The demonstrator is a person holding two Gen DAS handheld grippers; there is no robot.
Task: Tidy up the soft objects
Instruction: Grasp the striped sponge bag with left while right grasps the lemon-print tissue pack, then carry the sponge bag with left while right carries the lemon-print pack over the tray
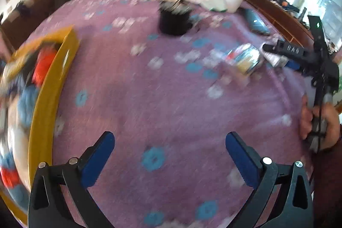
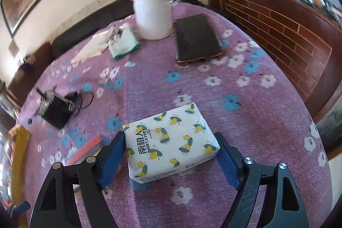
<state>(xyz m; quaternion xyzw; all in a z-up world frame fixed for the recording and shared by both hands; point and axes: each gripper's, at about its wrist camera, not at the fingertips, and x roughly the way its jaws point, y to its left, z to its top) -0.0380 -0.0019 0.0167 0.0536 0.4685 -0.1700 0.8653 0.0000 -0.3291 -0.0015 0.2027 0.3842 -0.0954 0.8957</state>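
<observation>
The task looks partly done. In the left wrist view a yellow box (image 1: 46, 99) at the left edge of the desk (image 1: 166, 99) already holds some soft colourful things (too blurred to name them). The left tongs (image 1: 170, 156) stand wide and empty above the purple cloth. In the right wrist view the tissue pack (image 2: 171, 141) with lemon print lies flat on the desk, between the pads of the right tongs (image 2: 171, 158); the tongs are wide, and I see a small gap on each side, so the pack is not yet gripped. A second, smaller tissue pack (image 2: 123, 43) lies far behind, beside the white jar (image 2: 154, 14), and probably it also waits.
</observation>
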